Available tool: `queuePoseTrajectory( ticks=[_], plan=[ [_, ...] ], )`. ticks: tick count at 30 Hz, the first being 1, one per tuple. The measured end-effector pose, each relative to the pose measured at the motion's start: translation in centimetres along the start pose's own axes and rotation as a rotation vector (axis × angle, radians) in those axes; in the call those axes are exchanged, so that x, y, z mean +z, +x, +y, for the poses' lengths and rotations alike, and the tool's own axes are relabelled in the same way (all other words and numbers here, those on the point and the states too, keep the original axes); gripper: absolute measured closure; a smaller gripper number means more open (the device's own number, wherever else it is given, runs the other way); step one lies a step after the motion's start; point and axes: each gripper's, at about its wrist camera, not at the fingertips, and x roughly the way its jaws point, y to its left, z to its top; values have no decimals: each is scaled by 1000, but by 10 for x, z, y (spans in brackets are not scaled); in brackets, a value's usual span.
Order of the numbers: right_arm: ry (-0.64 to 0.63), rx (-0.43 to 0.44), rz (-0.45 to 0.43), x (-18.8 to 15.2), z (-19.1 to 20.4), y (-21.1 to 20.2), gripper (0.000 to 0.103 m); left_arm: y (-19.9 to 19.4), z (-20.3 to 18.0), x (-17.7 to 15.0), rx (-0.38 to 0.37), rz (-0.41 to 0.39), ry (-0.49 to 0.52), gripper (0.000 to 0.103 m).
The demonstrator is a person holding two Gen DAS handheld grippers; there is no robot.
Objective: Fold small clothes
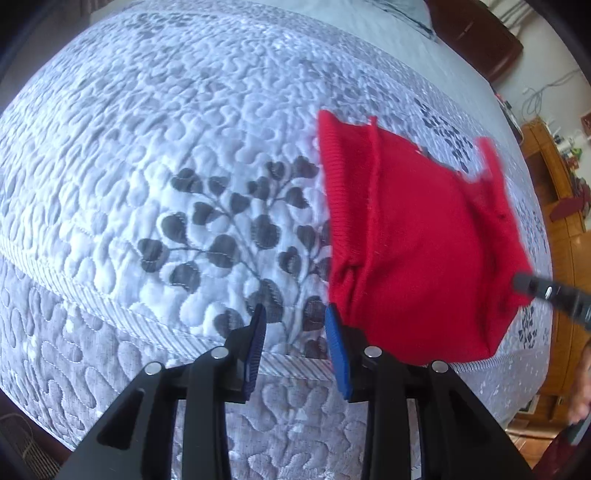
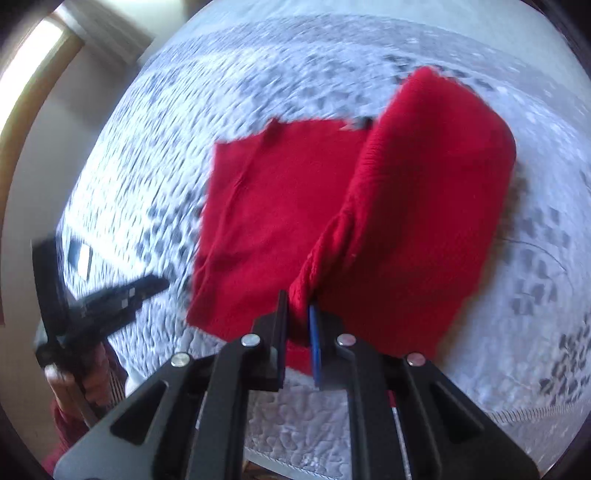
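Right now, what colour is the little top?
Red, all over. The right wrist view shows it best.

I see a quilted bedspread [image 1: 155, 155], white and grey with a dark leaf print [image 1: 236, 236]. Beyond the bedspread's far right edge stands a wooden cabinet [image 1: 554, 192]; past its top corner, a dark brown headboard [image 1: 480, 33].
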Motion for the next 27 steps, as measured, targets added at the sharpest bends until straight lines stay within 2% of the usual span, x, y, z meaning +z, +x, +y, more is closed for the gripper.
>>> queuePoseTrajectory(
  ticks=[2, 6, 7, 9, 10, 11, 13, 16, 19, 21, 24, 27],
  plan=[
    [-59, 19, 46, -7, 18, 24, 94, 1, 8, 1, 3, 1, -22, 70],
    [-102, -42, 109, -17, 25, 65, 92, 5, 15, 5, -9, 10, -47, 69],
    [-98, -31, 114, -18, 22, 69, 87, 6, 14, 6, -11, 11, -47, 69],
    [-81, 48, 122, -20, 14, 71, 77, 8, 8, 10, -31, 16, -44, 69],
    [-73, 85, 123, -20, 11, 68, 62, 9, 3, 12, -54, 21, -39, 69],
    [-59, 154, 119, -22, 6, 62, 57, 10, -3, 15, -75, 24, -31, 69],
    [-54, 215, 92, -28, -4, 45, 57, 11, -23, 23, -133, 28, 1, 69],
    [-46, 220, 36, -35, -21, 21, 56, 15, -55, 35, -217, 50, 44, 69],
    [-3, 213, -14, -41, -49, -1, 56, 30, -91, 50, -207, 54, 96, 67],
    [22, 205, -37, -46, -67, -9, 56, 48, -107, 61, -224, 100, 104, 67],
    [63, 192, -55, -52, -93, -14, 56, 69, -117, 77, -267, 140, 84, 67],
    [82, 201, -70, -57, -107, -15, 56, 84, -123, 86, -244, 151, 84, 67]
  ],
)
